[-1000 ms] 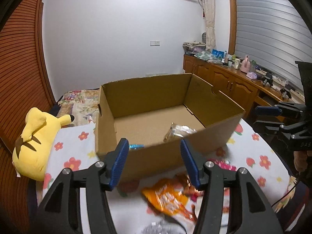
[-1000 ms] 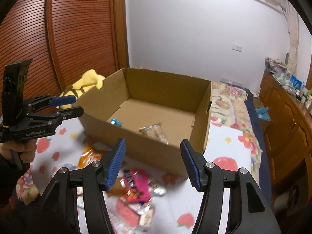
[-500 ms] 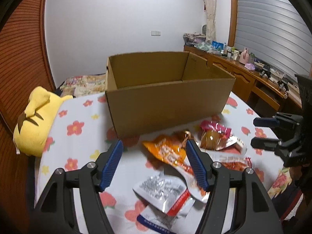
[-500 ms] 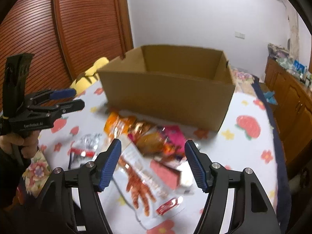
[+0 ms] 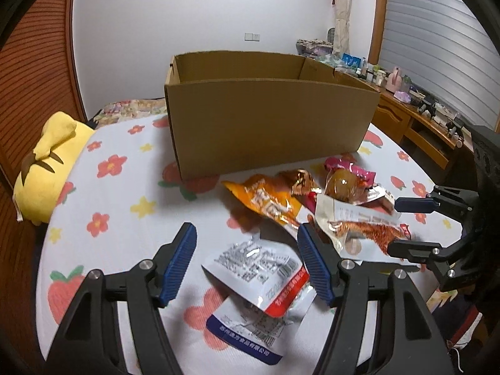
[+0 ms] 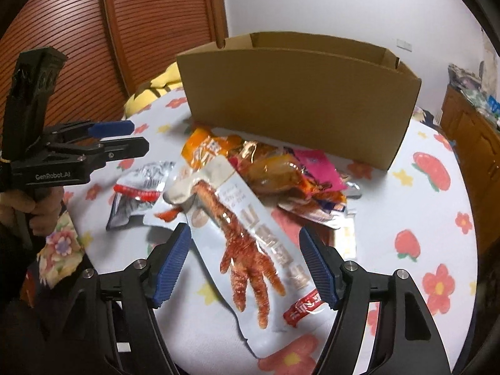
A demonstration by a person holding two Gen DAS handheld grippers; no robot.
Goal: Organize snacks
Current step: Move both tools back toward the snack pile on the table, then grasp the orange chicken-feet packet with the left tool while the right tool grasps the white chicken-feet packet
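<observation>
Left wrist view: the left claw [image 5: 247, 265] hangs over a silver pouch [image 5: 256, 268] with a red band, its blue pads [image 5: 179, 264] apart and not touching the pouch, which lies between them on the flowered cloth [image 5: 125, 193]. Under the silver pouch lies a white pouch [image 5: 247, 331] with a blue strip. Just beyond, an orange bag [image 5: 265, 200] and a heap of brown and pink packets [image 5: 347, 178] lie close to the front wall of the open cardboard box [image 5: 268, 125]; what is inside the box cannot be seen. A yellow plush [image 5: 47, 162] rests at the cloth's left edge. The right claw [image 5: 406, 225] shows at the right, over the chicken-foot pack [image 5: 368, 228].

Right wrist view: the right claw [image 6: 243, 265] has its jaws opening, with the long chicken-foot pack [image 6: 247, 243] lying between the pads [image 6: 315, 272] but not pressed by them. The pack slants from the heap toward the camera, overlapping the orange bag [image 6: 203, 150] at its far end. The pink packet [image 6: 315, 165] lies just in front of the box [image 6: 300, 100]. The left claw [image 6: 125, 137], held in a hand [image 6: 34, 206], is over the silver pouch [image 6: 140, 184].
</observation>
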